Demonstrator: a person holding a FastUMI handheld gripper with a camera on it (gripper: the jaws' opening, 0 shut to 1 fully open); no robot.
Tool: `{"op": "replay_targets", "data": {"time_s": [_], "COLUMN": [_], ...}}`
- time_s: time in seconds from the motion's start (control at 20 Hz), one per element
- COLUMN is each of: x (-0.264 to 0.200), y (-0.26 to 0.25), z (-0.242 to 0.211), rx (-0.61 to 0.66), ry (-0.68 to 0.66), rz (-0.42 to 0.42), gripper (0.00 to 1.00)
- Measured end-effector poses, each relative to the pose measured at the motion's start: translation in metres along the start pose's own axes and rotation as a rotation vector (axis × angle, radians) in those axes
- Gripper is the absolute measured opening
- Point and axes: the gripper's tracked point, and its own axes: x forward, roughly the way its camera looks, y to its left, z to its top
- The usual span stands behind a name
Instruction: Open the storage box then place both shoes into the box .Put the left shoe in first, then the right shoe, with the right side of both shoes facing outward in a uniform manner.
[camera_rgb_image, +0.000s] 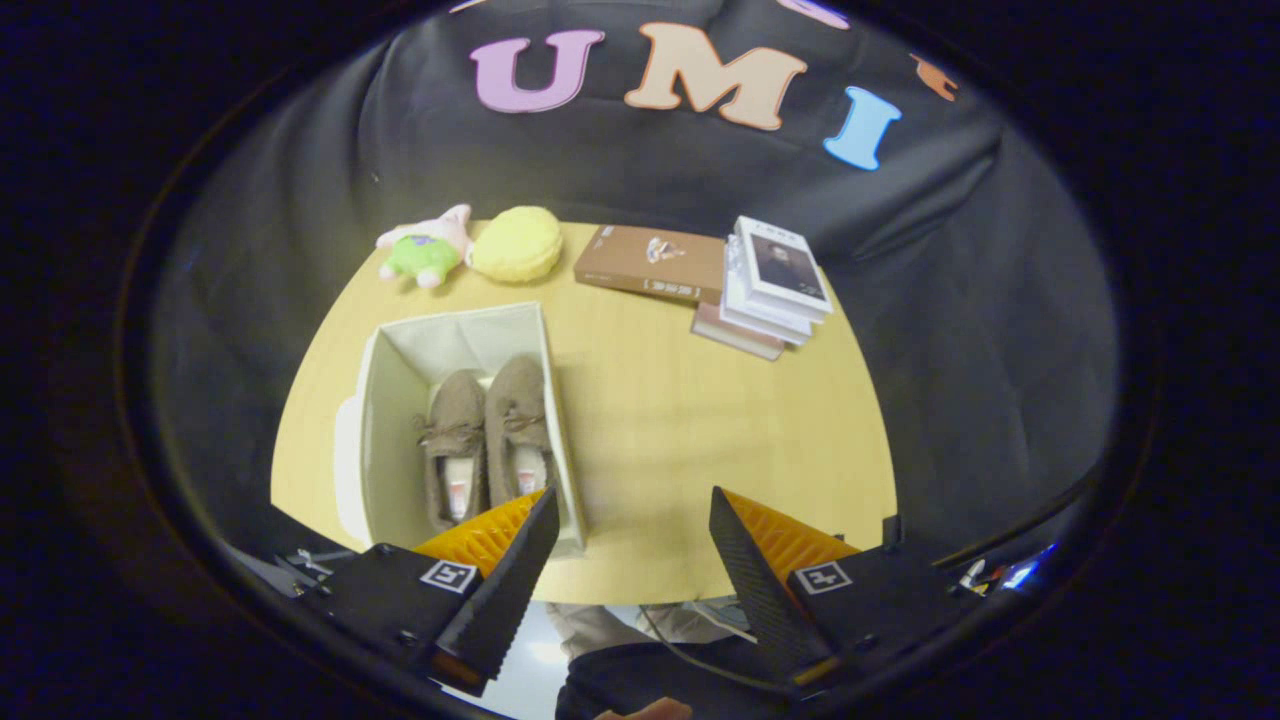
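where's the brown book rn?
Gripper view: brown book lies flat at the table's far edge, between the yellow cushion and the book stack, well beyond the open gripper.

Brown shoes (487, 440) in a white box (385, 400) on a yellow-tan table (680, 420)

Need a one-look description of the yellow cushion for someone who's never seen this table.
Start at the open white box holding two brown shoes, ahead of the open claw. Look beyond it to the table's far edge. The cushion sits between a pink-and-green plush toy and a brown book: round, plain yellow, bumpy.
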Motion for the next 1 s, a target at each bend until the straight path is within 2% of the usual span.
{"op": "replay_targets", "data": {"time_s": [0.15, 0.35, 0.6, 0.7, 0.85, 1.0], "x": [0.007, 0.005, -0.019, -0.033, -0.044, -0.040], "y": [-0.014, -0.020, -0.033, -0.040, -0.056, -0.058], "z": [0.019, 0.076, 0.126, 0.133, 0.132, 0.113], "rx": [0.039, 0.103, 0.088, 0.094, 0.172, 0.179], "ry": [-0.148, -0.430, -0.747, -0.862, -1.017, -1.046], "rz": [0.012, 0.110, 0.146, 0.142, 0.122, 0.158], "gripper": [0.99, 0.98, 0.98, 0.98, 0.98, 0.98]}}
